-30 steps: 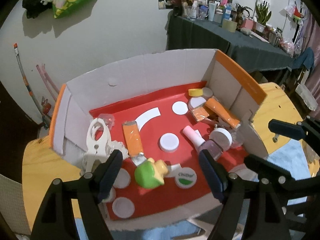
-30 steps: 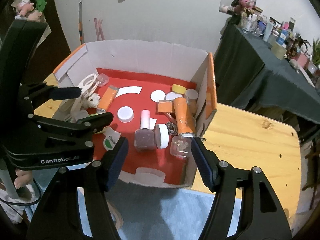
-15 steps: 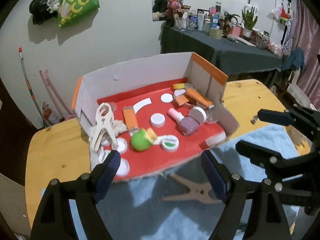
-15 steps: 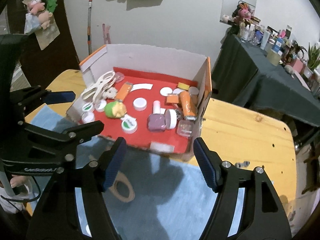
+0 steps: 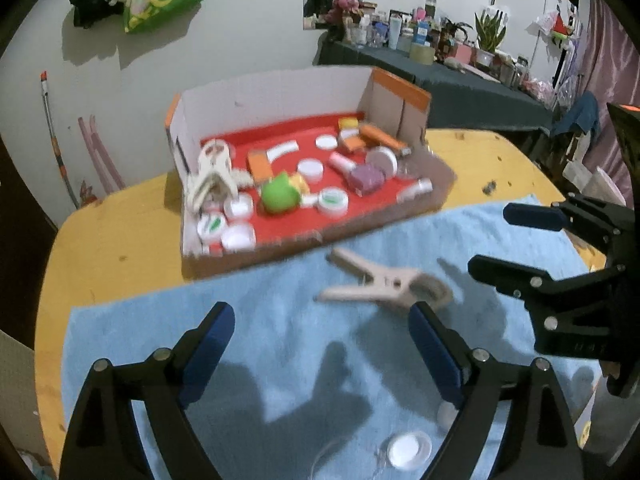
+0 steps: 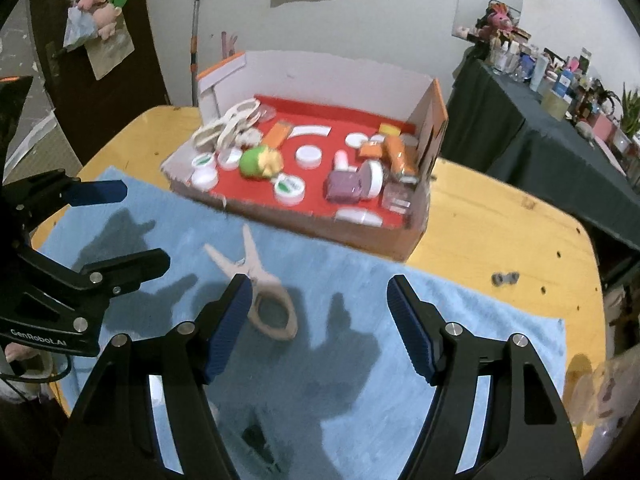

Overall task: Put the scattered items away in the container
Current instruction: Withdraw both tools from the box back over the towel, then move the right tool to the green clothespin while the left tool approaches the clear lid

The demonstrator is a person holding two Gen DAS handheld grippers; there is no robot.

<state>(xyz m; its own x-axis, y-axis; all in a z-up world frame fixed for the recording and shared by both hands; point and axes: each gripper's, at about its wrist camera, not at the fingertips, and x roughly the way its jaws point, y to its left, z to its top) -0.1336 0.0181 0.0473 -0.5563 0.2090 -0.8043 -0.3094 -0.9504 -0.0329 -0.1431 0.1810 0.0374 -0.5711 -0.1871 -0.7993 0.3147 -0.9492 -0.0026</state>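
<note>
A beige plastic spring clamp (image 5: 386, 286) is seen lying flat on a light blue towel (image 5: 256, 304), just in front of the shallow cardboard box with a red floor and orange-edged flaps (image 5: 280, 250), apart from its near wall. In the right wrist view the clamp (image 6: 260, 288) is shown with its two thin handles spread toward the box (image 6: 320, 228) and its looped jaw end toward the camera.

The box's low, ragged front edge is overlapped by nothing; its back and side walls are taller. Bare towel is left open between clamp and box, and more lies to the clamp's right in the right wrist view. A small white round lid (image 5: 408, 446) is seen on the towel at the bottom of the left wrist view.

Inside the box are gathered a white plastic clamp (image 5: 212, 176), a green round toy (image 5: 280, 198), a purple nail-polish bottle (image 5: 366, 176), orange tubes and several white jar lids.

The left hand-held gripper (image 5: 320, 340) is held above the towel with its jaws opening, nothing between them; the clamp lies just beyond its right finger. The right hand-held gripper (image 6: 320, 316) is spread wide and empty, its left finger overlapping the clamp's looped end in its own view.

The towel is bordered by the yellow wooden tabletop (image 6: 500, 216), whose rounded edges are visible on both sides.
</note>
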